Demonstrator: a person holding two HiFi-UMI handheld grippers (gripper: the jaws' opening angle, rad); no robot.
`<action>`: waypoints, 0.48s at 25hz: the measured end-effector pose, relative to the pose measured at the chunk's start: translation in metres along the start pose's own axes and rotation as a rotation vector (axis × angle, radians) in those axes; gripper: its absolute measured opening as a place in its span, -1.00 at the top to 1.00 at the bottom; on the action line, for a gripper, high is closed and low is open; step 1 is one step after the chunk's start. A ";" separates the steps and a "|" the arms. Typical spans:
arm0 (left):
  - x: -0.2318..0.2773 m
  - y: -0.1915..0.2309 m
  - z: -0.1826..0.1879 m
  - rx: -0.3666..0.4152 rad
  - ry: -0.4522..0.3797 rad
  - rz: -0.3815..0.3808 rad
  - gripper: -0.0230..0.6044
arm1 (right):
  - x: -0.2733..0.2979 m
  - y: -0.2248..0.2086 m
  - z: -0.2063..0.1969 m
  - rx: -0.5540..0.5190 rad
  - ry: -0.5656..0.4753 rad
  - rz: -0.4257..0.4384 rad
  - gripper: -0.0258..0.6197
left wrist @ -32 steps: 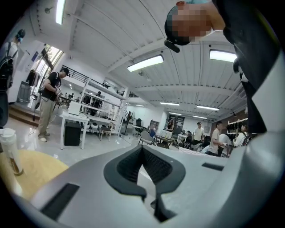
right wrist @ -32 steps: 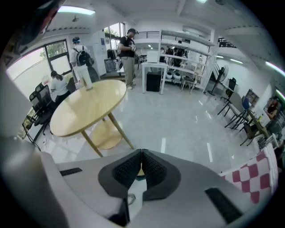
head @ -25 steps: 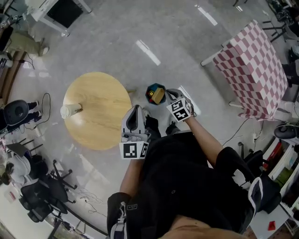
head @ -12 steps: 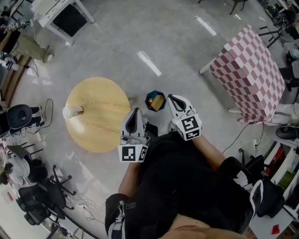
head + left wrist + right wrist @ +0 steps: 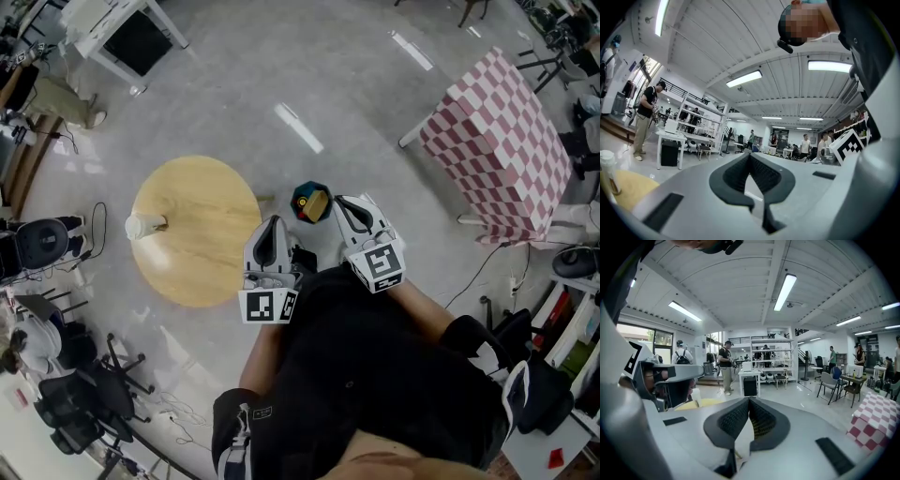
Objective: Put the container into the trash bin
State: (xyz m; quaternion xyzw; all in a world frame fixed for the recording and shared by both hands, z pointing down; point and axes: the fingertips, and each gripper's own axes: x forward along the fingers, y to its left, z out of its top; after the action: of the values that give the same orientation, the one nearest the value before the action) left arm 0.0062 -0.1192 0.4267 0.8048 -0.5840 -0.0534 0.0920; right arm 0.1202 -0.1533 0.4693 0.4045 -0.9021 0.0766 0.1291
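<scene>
A small dark trash bin (image 5: 310,201) stands on the floor just beyond both grippers, with a yellow-brown thing (image 5: 320,201) and other coloured bits inside it. A pale lidded cup (image 5: 141,225) stands at the left edge of the round wooden table (image 5: 202,230); the left gripper view shows this cup (image 5: 608,170) at its far left. My left gripper (image 5: 271,222) is shut and empty beside the table's right edge, its tips (image 5: 750,154) meeting. My right gripper (image 5: 345,201) is shut with nothing in it, right of the bin, tips (image 5: 749,400) together.
A table with a red-and-white checked cloth (image 5: 502,141) stands at the right, also in the right gripper view as the checked cloth (image 5: 876,420). A white desk (image 5: 122,33) is at the far left. Office chairs (image 5: 84,398) and cables lie at the lower left. People stand in the room's background.
My right gripper has risen from beside the bin and drawn back toward the person's body, still shut. The left gripper has barely moved.
</scene>
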 end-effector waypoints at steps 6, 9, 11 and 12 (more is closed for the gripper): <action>0.002 0.001 -0.001 0.005 0.003 -0.003 0.90 | 0.003 0.001 -0.001 -0.008 0.003 0.008 0.84; 0.003 0.003 0.000 0.005 0.003 -0.003 0.90 | 0.004 0.001 0.000 -0.009 0.004 0.010 0.84; 0.003 0.003 -0.001 0.002 0.000 -0.002 0.90 | 0.006 0.002 -0.001 -0.011 0.007 0.017 0.84; 0.003 0.002 -0.001 0.000 -0.002 -0.004 0.90 | 0.006 0.003 -0.001 -0.012 0.009 0.023 0.84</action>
State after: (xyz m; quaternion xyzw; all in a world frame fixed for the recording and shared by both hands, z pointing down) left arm 0.0054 -0.1227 0.4280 0.8057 -0.5826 -0.0544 0.0915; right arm 0.1145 -0.1551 0.4723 0.3931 -0.9065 0.0743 0.1349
